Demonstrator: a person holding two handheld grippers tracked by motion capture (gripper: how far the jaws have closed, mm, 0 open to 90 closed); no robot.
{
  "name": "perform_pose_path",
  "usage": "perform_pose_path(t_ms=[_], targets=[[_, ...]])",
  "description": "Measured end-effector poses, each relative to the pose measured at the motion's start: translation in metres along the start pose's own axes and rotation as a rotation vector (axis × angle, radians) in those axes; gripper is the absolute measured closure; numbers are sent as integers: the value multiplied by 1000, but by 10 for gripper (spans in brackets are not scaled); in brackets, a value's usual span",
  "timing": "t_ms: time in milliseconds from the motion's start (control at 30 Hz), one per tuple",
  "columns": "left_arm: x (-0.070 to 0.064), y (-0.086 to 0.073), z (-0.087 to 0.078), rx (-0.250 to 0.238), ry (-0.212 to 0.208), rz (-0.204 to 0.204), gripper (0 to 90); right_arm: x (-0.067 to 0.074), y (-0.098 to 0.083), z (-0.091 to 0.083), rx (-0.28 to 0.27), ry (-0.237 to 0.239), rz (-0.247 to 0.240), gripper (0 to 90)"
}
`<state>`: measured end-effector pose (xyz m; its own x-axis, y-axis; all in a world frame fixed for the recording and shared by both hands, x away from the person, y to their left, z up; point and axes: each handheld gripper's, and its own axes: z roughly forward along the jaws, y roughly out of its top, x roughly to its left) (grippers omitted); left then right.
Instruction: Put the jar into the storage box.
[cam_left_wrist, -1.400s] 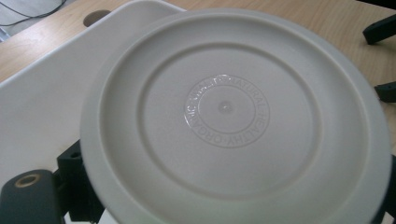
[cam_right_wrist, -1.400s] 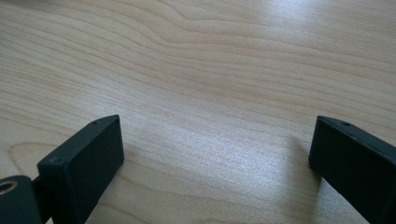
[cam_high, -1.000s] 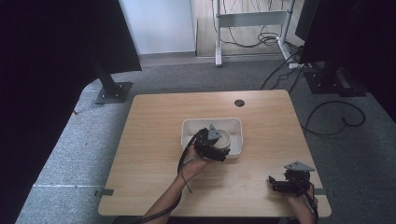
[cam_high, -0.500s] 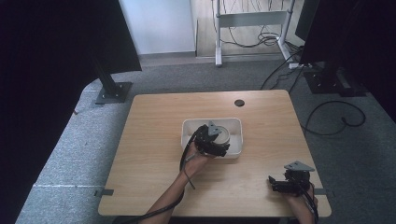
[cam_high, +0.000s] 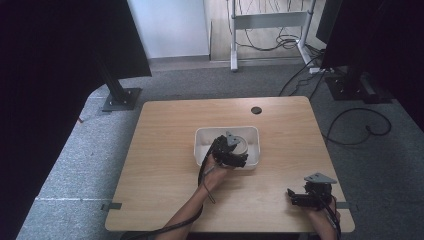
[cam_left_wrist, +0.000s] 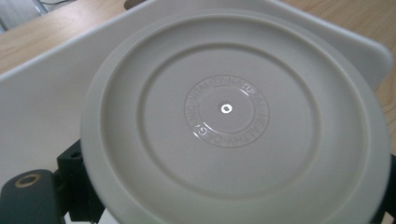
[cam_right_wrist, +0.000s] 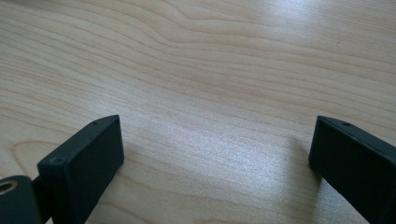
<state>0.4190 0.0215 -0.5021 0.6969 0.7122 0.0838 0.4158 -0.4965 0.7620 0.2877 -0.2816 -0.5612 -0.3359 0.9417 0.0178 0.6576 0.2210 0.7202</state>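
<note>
A round off-white dish (cam_left_wrist: 229, 112) with embossed lettering at its centre faces the left gripper view, underside towards the camera. My left gripper (cam_high: 234, 154) is shut on it, a black jaw showing at each side of its rim. In the high view the dish (cam_high: 241, 144) sits low inside a white rectangular tray (cam_high: 200, 145) at the table's middle. The tray's wall (cam_left_wrist: 42, 93) rises behind the dish. My right gripper (cam_high: 294, 196) rests near the front right corner, open. Its jaws (cam_right_wrist: 215, 154) stand wide apart over bare wood with nothing between them.
The wooden table (cam_high: 165, 135) has a dark cable hole (cam_high: 256, 109) at its far edge. A black stand base (cam_high: 121, 99) and loose cables (cam_high: 355, 125) lie on the grey carpet beyond the table.
My left gripper has shifted slightly right and lower into the tray with the dish. The right gripper has stayed put.
</note>
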Motion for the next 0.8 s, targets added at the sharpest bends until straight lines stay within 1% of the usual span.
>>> perform_pose_path(t_ms=[167, 300, 467, 633, 733, 800], targets=[[0, -3, 5, 9, 10, -14, 101, 0, 0, 0, 0, 0, 0, 28], [-2, -6, 8, 20, 16, -12, 101, 0, 0, 0, 0, 0, -1, 28], [-2, -9, 13, 34, 15, -23, 101, 0, 0, 0, 1, 1, 1, 28], [1, -9, 14, 34, 5, -53, 101, 0, 0, 0, 1, 1, 1, 28], [5, -9, 14, 40, -15, -90, 100, 0, 0, 0, 1, 1, 0, 28], [5, -9, 14, 46, -16, -86, 100, 0, 0, 0, 1, 1, 0, 28]])
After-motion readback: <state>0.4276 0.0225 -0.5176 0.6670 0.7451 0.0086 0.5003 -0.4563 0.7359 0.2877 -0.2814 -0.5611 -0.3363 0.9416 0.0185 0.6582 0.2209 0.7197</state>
